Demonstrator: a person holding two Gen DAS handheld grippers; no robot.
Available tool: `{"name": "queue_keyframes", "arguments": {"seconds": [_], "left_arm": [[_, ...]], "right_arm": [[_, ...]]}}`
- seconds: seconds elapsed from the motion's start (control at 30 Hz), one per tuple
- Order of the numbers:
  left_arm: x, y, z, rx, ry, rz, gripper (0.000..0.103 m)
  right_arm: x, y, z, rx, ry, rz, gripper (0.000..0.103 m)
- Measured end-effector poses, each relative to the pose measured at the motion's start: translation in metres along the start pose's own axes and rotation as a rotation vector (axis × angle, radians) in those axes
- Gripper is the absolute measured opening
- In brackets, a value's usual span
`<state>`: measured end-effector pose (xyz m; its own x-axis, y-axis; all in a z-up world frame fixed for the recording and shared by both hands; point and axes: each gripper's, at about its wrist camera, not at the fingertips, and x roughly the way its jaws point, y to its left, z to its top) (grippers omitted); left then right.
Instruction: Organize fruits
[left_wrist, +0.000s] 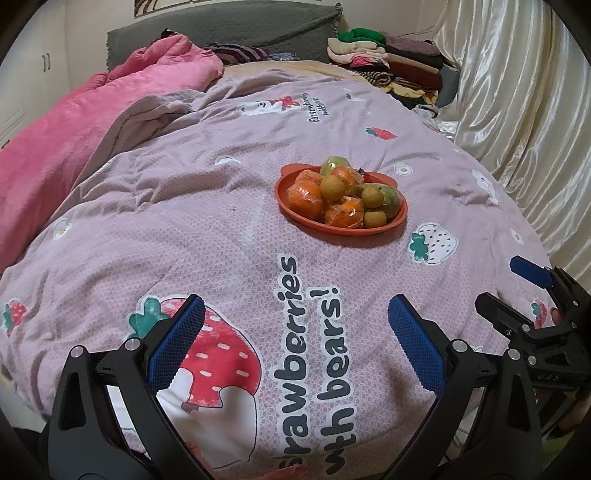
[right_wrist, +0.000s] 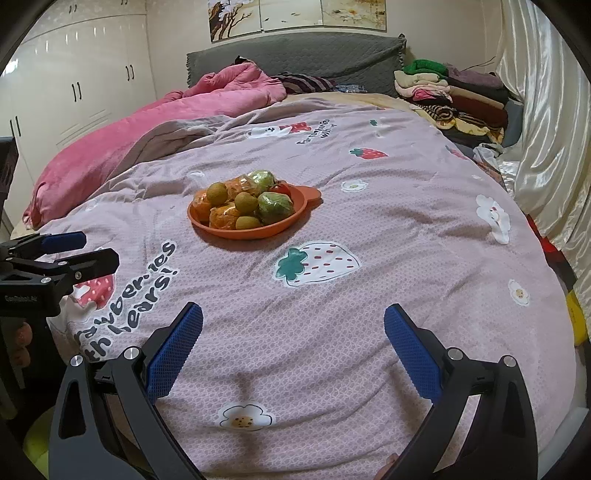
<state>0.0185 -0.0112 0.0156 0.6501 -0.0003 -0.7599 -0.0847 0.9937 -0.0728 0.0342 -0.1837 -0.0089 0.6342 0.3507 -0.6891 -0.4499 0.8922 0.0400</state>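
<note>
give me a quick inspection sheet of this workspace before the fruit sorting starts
surface: quilt printed with strawberries, spread over a bed, wrinkled toward the far side
job's things: orange plate on the quilt, piled with wrapped oranges, green fruit, small brown fruit and a tomato; all on the plate
clutter: pink blanket bunched at far left; folded clothes stacked at far right
grippers: left hand-held gripper open and empty; right hand-held gripper open and empty; both short of the plate
cables: nothing seen
surroundings: grey headboard, white wardrobes, cream curtain, wall pictures
</note>
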Motion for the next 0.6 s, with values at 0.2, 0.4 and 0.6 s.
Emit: {"name": "queue_keyframes", "arguments": {"seconds": [0.2,0.4,0.6], "left_arm": [[0.0004,-0.0009,0.0001,0.004,0.007,0.004,0.093],[0.0008,-0.0010,0.0003,0.002,0.008,0.010,0.093],[0.0001,-0.0004,-0.0003,0.003,0.009,0.012,0.093]], "right_arm": [[0.0006,-0.0034,-0.0001,0.005,-0.001,-0.018,0.098],[-0.0003,-0.0046,0.0007,0.005,-0.003,-0.026,0.098],[-0.0020,-0.0077,0.0026,0.012,-0.010,-0.033,0.098]]}}
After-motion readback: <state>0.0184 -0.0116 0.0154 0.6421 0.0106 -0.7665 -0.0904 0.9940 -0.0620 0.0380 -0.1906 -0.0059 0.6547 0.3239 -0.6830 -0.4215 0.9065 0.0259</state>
